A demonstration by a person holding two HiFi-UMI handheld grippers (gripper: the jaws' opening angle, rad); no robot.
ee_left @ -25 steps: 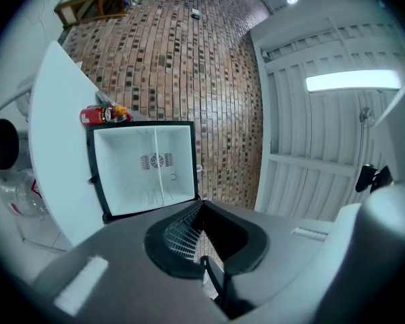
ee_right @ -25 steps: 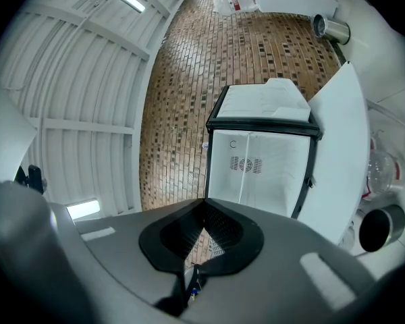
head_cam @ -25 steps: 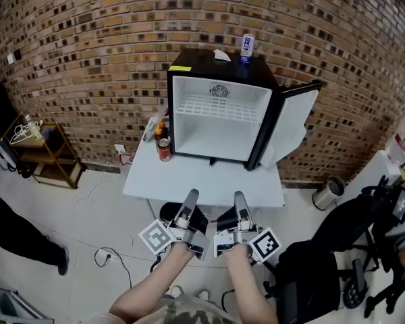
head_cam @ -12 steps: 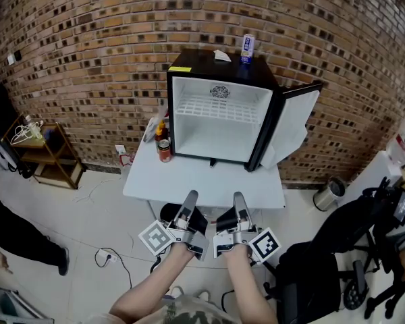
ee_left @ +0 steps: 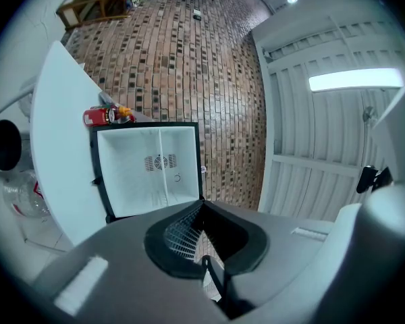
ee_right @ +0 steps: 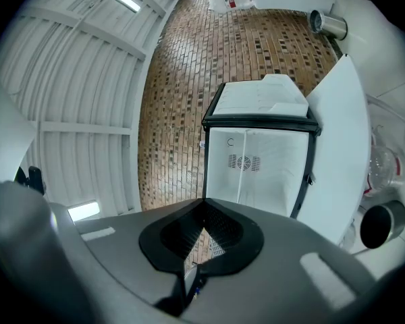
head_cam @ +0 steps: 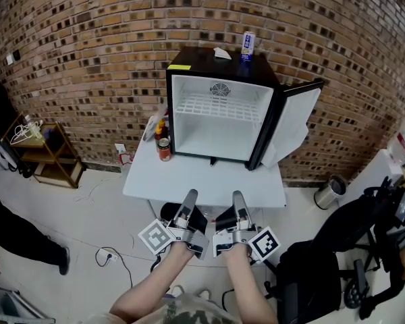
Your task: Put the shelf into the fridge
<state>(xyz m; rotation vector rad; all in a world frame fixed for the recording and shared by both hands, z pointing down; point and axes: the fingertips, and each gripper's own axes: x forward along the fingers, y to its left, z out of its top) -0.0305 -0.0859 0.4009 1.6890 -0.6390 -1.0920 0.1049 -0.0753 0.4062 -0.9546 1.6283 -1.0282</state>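
White wire shelf [head_cam: 219, 106] lies inside the fridge [head_cam: 219, 79]. Left gripper [head_cam: 191, 195], right gripper [head_cam: 237, 196], well before it: jaws pressed together, empty. Careless reaching could unseat it.

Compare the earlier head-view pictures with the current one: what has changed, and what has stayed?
Nothing taken hold of or released. The left gripper and right gripper stay shut and empty before the table; the shelf stays inside the open fridge. Only a bystander at the left edge shifted slightly.

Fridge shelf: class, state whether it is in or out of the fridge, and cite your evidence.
In. The wire shelf spans the upper interior of the fridge, wall to wall, in plain view past the open door.
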